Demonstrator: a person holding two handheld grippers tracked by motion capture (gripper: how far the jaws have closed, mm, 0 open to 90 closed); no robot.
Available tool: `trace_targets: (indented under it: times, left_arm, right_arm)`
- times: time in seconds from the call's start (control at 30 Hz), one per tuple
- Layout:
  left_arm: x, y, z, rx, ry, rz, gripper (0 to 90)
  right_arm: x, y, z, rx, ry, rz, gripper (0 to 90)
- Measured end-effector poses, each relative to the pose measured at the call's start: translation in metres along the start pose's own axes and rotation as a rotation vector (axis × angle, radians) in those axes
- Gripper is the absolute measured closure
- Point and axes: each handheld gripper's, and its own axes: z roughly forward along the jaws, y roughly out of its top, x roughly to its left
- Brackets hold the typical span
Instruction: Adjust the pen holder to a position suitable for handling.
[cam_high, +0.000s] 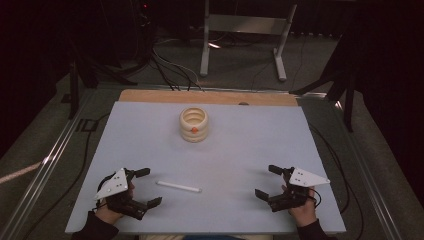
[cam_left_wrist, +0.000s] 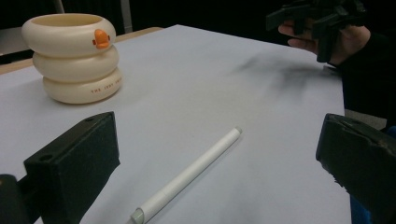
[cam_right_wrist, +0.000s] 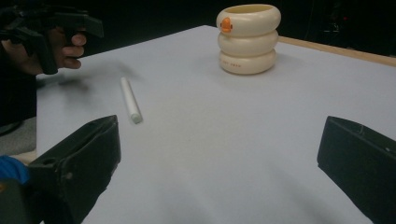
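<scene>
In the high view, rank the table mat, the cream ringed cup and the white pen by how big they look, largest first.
1. Table mat: by far the largest.
2. Cream ringed cup: bulkier than the pen.
3. White pen: about as long as the cup is wide, but far thinner. The cup sits farther from the camera, so its lead is safe.

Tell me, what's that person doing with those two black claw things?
A person sits at a table with a gripper in each hand. The left gripper and the right gripper both rest near the front edge with their jaws wide open, holding nothing. A white pen lies flat on the table between them, closer to the left gripper, whose jaws point toward it. Farther back stands a cream cup shaped like stacked rings, with a small orange beak on it. Nothing has been picked up yet.
</scene>
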Motion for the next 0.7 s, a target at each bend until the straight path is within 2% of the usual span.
trace_targets:
  times: [0.2,0.23,0.3,0.43,0.5,0.57,0.7]
  left_arm:
    - [0.000,0.000,0.001,0.007,-0.007,-0.005,0.0]
    - [0.000,-0.001,0.001,0.012,-0.014,-0.004,0.0]
    - [0.000,-0.001,0.002,0.014,-0.019,-0.007,0.0]
    - [-0.001,0.001,0.003,0.015,-0.031,-0.002,0.0]
    - [-0.001,0.002,0.004,0.035,-0.053,-0.011,0.0]
    - [-0.002,0.004,0.006,0.053,-0.086,-0.008,0.0]
    - [-0.007,0.012,0.009,0.050,-0.129,-0.011,0.0]
  right_arm:
    - [0.001,-0.001,0.002,0.011,0.005,-0.015,0.0]
    - [0.002,-0.002,0.005,0.037,0.017,-0.022,0.0]
    - [0.004,-0.002,0.007,0.045,0.010,-0.034,0.0]
    - [0.005,-0.002,0.010,0.048,0.026,-0.026,0.0]
    - [0.005,-0.001,0.010,0.048,0.045,-0.009,0.0]
    - [0.005,0.001,0.009,0.036,0.042,-0.009,0.0]
    - [0.008,0.002,0.010,0.035,0.034,-0.013,0.0]
